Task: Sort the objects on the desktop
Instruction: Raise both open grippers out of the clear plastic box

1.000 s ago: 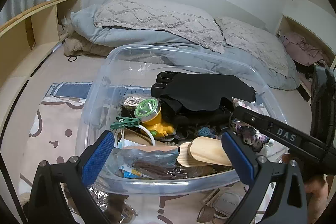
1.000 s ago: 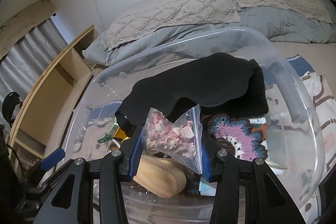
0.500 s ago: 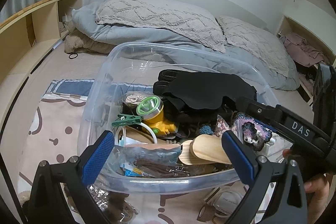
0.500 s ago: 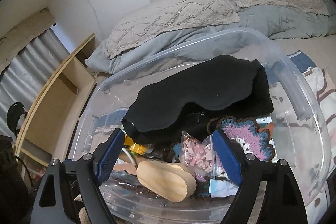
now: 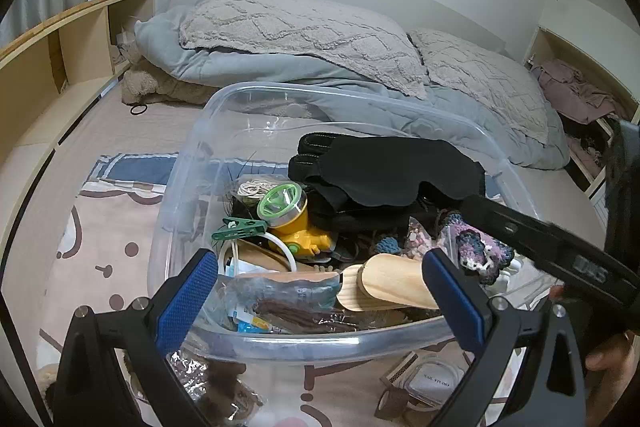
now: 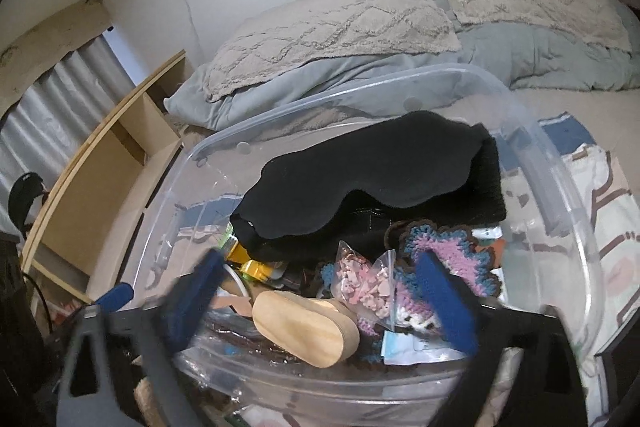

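Note:
A clear plastic bin [image 5: 188, 163] [image 6: 560, 183] sits on a patterned mat and holds several items. A small zip bag of pink pieces [image 6: 366, 285] [image 5: 418, 239] lies loose in it between a wooden oval block [image 6: 306, 323] [image 5: 388, 283] and a crocheted purple coaster [image 6: 448, 259] [image 5: 484, 247]. A black eye mask [image 6: 368, 179] [image 5: 388, 171] lies on top at the back. A yellow tool with a green cap [image 5: 286, 215] and a green clip [image 5: 240, 227] lie at the left. My right gripper [image 6: 320, 303] is open and empty above the bin's near rim. My left gripper [image 5: 320, 299] is open and empty at the near rim.
A bed with grey duvet and beige pillows [image 5: 304, 31] lies behind the bin. A wooden shelf [image 5: 48, 51] runs along the left. A plastic packet [image 5: 212, 391] and small boxes [image 5: 432, 383] lie on the mat [image 5: 100, 227] in front of the bin.
My right gripper opened and dropped the zip bag of pink pieces into the bin, then pulled back. My left gripper stayed open and moved slightly.

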`<action>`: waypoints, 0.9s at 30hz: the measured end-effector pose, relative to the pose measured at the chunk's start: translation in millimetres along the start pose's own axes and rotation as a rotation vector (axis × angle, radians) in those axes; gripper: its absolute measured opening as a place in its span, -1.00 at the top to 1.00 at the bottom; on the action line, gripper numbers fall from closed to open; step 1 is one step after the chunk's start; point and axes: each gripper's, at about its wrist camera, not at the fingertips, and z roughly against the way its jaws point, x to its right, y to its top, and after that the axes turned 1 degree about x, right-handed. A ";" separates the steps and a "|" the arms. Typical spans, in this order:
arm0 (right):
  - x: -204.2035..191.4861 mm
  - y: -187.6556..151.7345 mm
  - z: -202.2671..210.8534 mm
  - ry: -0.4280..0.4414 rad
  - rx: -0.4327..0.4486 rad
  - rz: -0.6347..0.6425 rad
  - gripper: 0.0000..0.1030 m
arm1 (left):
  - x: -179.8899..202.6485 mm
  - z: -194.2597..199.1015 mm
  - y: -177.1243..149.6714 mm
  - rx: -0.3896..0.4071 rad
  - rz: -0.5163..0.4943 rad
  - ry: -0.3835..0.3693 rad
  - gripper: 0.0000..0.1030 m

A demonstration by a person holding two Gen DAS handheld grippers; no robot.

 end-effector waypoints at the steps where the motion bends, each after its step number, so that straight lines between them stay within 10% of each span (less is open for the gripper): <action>1: -0.8 -0.1 2.6 0.002 0.006 0.013 -1.00 | 0.3 0.8 0.0 0.001 -0.002 0.002 -0.99; 27: -1.0 -20.8 76.0 -0.074 0.091 0.206 -1.00 | 18.5 68.7 -2.7 0.113 -0.090 0.090 -0.99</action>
